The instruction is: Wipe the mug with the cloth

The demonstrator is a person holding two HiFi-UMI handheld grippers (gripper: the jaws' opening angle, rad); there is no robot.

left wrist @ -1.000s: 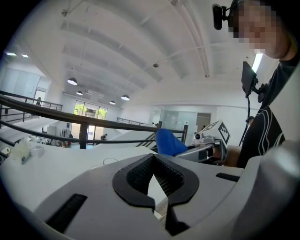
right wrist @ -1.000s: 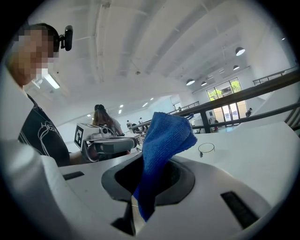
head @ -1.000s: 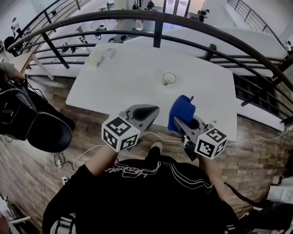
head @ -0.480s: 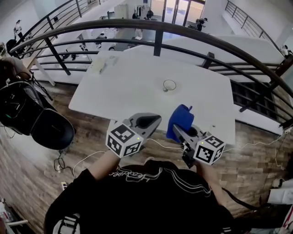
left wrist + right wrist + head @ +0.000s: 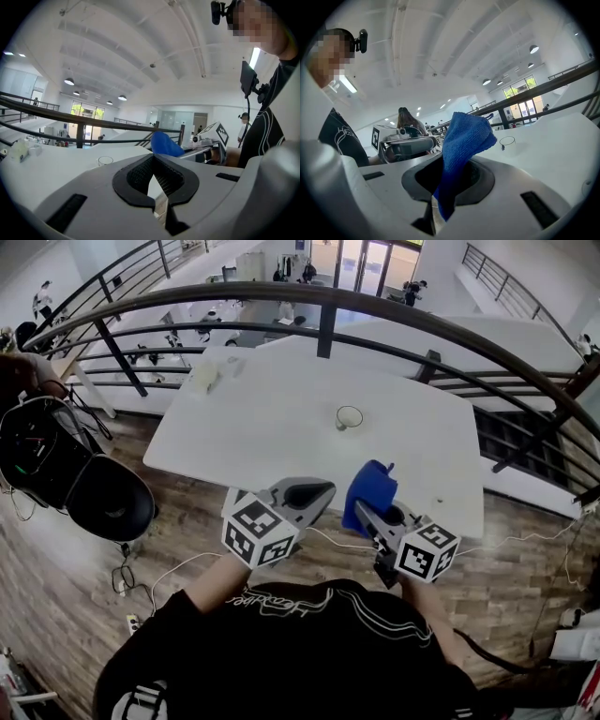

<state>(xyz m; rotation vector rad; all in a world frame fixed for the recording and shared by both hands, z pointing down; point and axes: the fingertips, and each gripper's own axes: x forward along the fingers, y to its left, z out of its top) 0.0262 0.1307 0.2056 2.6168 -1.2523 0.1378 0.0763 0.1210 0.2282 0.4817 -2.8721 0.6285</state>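
A clear glass mug (image 5: 348, 417) stands upright near the middle of the white table (image 5: 253, 418); it also shows far off as a small mug (image 5: 105, 161) and mug (image 5: 506, 140) in the gripper views. My right gripper (image 5: 367, 505) is shut on a blue cloth (image 5: 371, 487), which sticks up from its jaws as a folded cloth (image 5: 461, 145). My left gripper (image 5: 319, 491) is shut with nothing in it. Both grippers hover at the table's near edge, well short of the mug.
A dark metal railing (image 5: 319, 298) curves beyond the table's far side. A small pale object (image 5: 202, 377) lies at the table's far left corner. A black office chair (image 5: 94, 498) stands on the wood floor at the left, with cables by it.
Both grippers and the view have shifted slightly; the grippers sit a little lower and nearer the body. The cloth stays in the right gripper and the mug has not moved.
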